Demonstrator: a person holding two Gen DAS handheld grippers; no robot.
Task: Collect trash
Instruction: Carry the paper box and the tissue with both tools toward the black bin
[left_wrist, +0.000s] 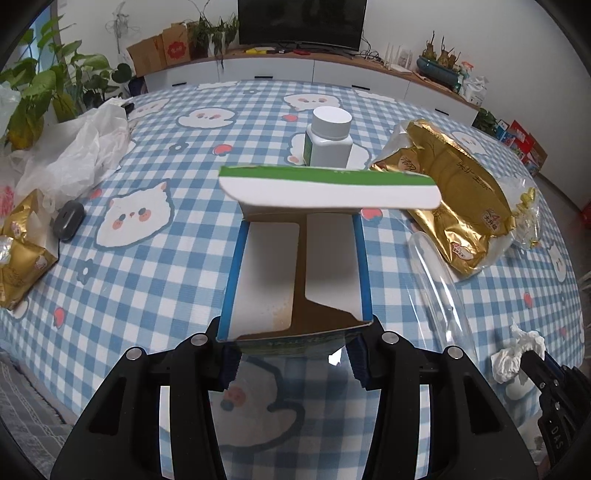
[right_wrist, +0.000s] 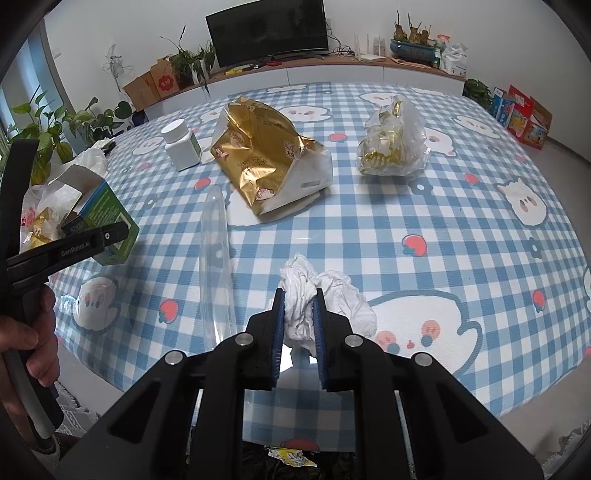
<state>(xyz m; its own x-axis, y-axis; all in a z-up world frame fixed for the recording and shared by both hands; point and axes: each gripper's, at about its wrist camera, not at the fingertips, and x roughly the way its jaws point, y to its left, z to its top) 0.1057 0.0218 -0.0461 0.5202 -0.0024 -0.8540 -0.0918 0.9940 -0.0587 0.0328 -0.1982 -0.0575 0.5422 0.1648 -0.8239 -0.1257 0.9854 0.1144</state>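
The open box (left_wrist: 295, 266) is pinched at its near end by the left gripper (left_wrist: 293, 360) and held above the table (left_wrist: 155, 280). The crumpled tissue (right_wrist: 317, 306) lies near the table's front edge, squeezed between the right gripper (right_wrist: 299, 332). Beyond stand a white bottle (right_wrist: 181, 146) and a gold bag (right_wrist: 258, 155).

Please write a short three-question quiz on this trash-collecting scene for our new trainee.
1. True or false: the left gripper is shut on the open green-and-white cardboard box.
2. What does the right gripper clamp? A) the crumpled white tissue B) the gold foil bag C) the white plastic bottle
3. Fill in: the white plastic bottle stands ____ on the blue checked tablecloth.

Key: 1 true; 2 A; 3 upright.
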